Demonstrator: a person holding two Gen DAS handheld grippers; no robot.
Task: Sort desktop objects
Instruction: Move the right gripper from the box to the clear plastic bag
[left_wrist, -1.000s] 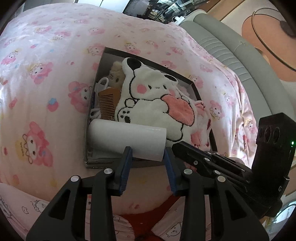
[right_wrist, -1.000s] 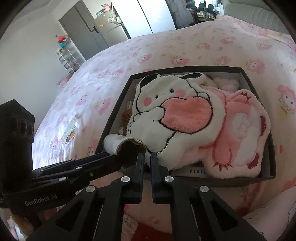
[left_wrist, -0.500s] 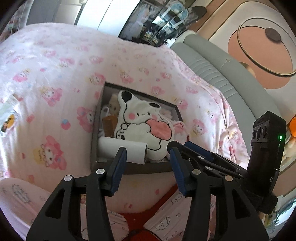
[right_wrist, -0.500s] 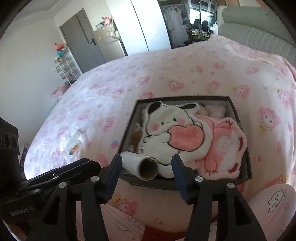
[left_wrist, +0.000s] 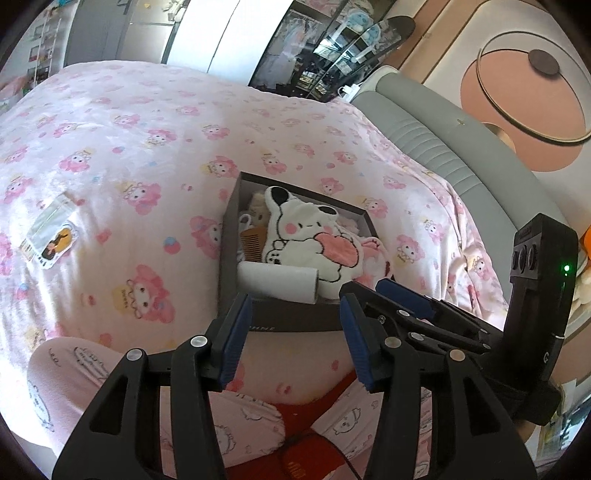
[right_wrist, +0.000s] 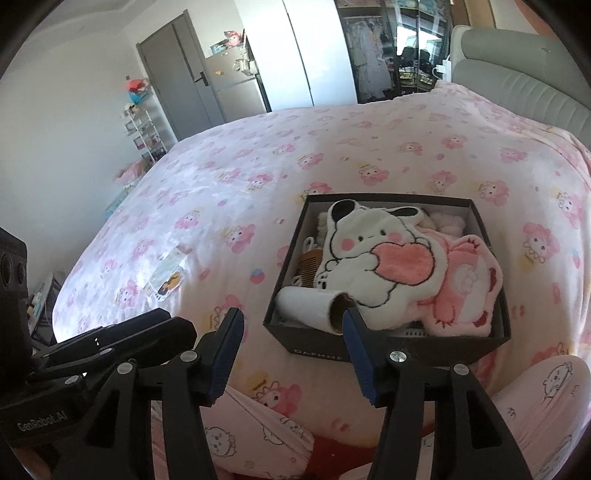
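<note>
A white paper roll (left_wrist: 277, 282) lies at the near edge inside the dark box (left_wrist: 295, 325), just ahead of the left gripper (left_wrist: 295, 332), whose jaws stand apart and empty. Beyond it rest a plush towel (left_wrist: 310, 240) and a wooden comb (left_wrist: 253, 238). The right gripper (right_wrist: 293, 347) hangs with jaws apart, the box past its right jaw. A card (right_wrist: 166, 282) lies on the bed (right_wrist: 258, 155), ahead to the left.

Box (right_wrist: 391, 349): on the bedspread (right_wrist: 258, 192), near its front edge.
Paper roll (right_wrist: 314, 308): in the box, lying along the front wall.
Dog-shaped towel (right_wrist: 373, 258): in the box, behind the roll, overlapping its right end.
Comb (right_wrist: 309, 269): in the box, left of the towel, behind the roll.
Second towel (right_wrist: 465, 295): right of the first, partly under it.
Packet (right_wrist: 166, 277): on the bedspread, well left of the box.
Headboard (left_wrist: 461, 147): right of the bed.
</note>
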